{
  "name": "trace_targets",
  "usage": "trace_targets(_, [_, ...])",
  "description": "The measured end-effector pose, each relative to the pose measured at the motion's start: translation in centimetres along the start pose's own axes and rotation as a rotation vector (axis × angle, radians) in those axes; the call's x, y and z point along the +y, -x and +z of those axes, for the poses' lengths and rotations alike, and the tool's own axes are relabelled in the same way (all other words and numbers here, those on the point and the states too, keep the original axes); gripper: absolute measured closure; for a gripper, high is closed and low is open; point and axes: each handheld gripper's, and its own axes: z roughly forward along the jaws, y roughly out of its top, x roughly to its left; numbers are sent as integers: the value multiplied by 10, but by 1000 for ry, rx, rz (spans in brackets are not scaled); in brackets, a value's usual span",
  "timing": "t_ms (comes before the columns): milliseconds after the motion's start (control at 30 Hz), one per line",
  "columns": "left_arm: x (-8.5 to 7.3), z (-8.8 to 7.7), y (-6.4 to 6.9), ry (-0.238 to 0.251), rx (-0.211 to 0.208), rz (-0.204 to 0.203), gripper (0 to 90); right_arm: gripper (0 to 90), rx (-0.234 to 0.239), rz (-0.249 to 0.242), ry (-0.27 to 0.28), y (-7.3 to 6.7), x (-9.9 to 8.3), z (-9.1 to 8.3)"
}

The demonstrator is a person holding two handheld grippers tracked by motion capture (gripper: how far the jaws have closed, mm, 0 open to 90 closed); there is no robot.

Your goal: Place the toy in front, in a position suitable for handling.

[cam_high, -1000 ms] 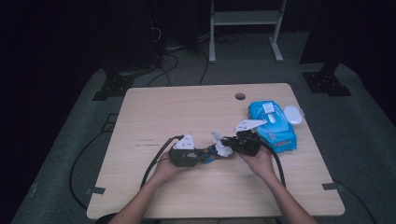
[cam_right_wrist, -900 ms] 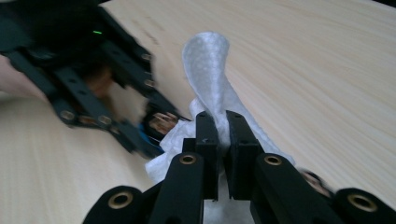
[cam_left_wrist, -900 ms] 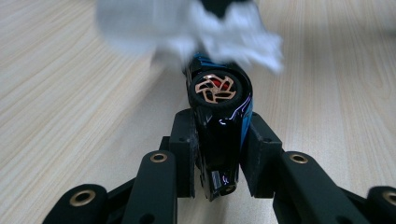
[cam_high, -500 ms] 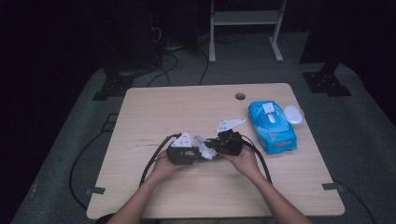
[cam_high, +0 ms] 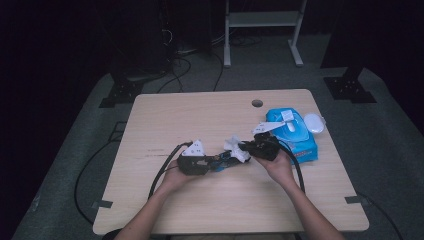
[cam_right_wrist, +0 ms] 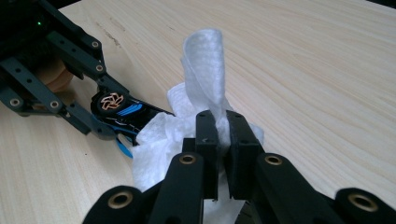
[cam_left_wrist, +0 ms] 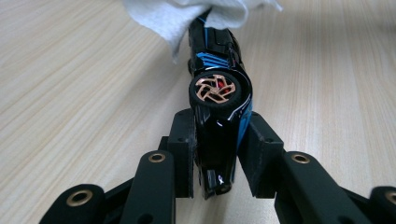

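— Between my left jaws sits the toy car [cam_left_wrist: 219,100], black with blue stripes. The left gripper [cam_left_wrist: 215,154] is clamped on its body, one pad on each flank, and a wheel with a copper-coloured rim faces up just beyond the pads.

— And the nose of the car?

— Past the jaw tips it runs away from me and goes under the white wipe [cam_left_wrist: 196,14], which drapes over the far end. The car lies on its side, close over the wooden table [cam_left_wrist: 70,84]; I cannot tell whether it touches the wood.

— What about your right hand?

— The right gripper [cam_right_wrist: 223,135] is closed tight on that wipe [cam_right_wrist: 205,70]. A fold of it stands up between the pads and curls over above them; the rest bunches below and to the left of the jaws, against the car [cam_right_wrist: 123,114].

— So the two grippers meet?

— Nearly. From the high view the left gripper [cam_high: 215,162] and the right gripper [cam_high: 245,147] point at each other, with the wipe [cam_high: 236,148] and the car between their tips.

— Anything else near?

— Behind my right jaws, beyond the hand, lies a blue wipes pack [cam_high: 295,132] with its lid flipped open, well clear of the grip.
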Motion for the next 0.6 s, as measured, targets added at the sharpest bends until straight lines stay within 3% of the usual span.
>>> trace_targets(133, [-1,-2,-3,12,-15,-38,647,842,-3,-1,12,-2,-3,0])
trace_targets(433, [0,-2,-2,23,-25,-54,620,842,-10,-26,30,-5,-8,-2])
trace_targets(600, [0,-6,-4,47,-43,-90,577,842,-29,-71,29,-10,-9,-4])
